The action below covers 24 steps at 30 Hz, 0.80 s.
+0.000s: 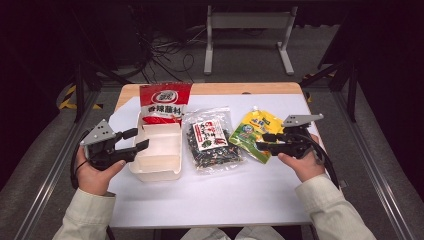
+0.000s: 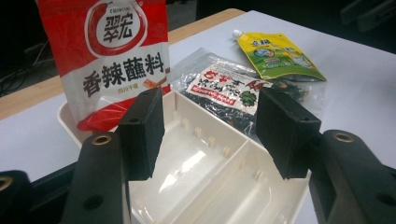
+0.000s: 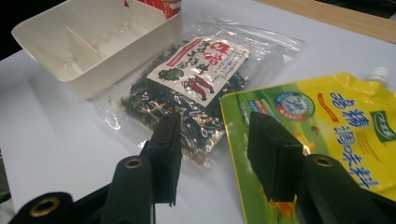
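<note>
White table [image 1: 210,200] underneath, cream divided box [image 1: 159,152] at the left with nothing in its compartments, red seasoning bag [image 1: 164,102] propped upright in its far end. Just right of the box, clear bag of dark snacks [image 1: 212,142], lying flat; beside that, yellow-green spout pouch [image 1: 255,132]. Left gripper [image 1: 136,140] poised at the box's near-left rim, jaws apart, nothing between them. Right gripper [image 1: 267,141] low over the pouch's near edge, jaws apart too, gripping nothing.

Glossy plastic pouches: red bag [image 1: 165,102], clear bag [image 1: 212,140], yellow pouch [image 1: 255,132]; smooth cream plastic box [image 1: 157,167]
</note>
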Tool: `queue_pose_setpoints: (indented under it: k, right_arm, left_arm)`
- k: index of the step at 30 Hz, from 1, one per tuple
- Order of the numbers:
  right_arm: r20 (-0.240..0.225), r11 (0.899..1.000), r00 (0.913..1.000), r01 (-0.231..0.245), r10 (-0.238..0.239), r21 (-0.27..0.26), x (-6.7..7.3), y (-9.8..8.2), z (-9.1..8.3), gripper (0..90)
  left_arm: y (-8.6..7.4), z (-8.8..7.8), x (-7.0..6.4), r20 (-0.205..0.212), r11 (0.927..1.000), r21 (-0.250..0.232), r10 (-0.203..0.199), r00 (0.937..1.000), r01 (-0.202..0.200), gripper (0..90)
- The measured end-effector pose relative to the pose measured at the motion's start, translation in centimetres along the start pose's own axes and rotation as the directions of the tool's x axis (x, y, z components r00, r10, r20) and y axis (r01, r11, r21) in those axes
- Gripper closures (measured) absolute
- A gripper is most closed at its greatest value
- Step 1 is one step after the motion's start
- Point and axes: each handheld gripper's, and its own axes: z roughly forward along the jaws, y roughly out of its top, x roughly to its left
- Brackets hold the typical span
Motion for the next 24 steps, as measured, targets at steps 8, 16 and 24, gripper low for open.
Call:
queue_pose_setpoints:
  k: [8,16,24]
  right_arm:
    - [-0.022,0.999,0.9998,0.0,0.001,0.043,-0.8,2.5,3.7,52.2]
    - [-0.025,0.995,0.9995,-0.017,0.02,0.098,-1.3,4.0,7.5,47.7]
    - [-0.016,0.987,0.9981,-0.057,0.06,0.154,-2.4,5.8,11.2,44.0]
  left_arm:
    - [-1.3,-1.3,0.2,-0.012,0.9993,0.009,-0.036,0.9993,0.036,42.3]
    - [-2.4,-3.1,0.1,-0.051,0.9982,0.005,-0.06,0.9969,0.06,42.2]
    - [-3.9,-5.4,-0.4,-0.103,0.9957,0.006,-0.091,0.9905,0.092,41.9]
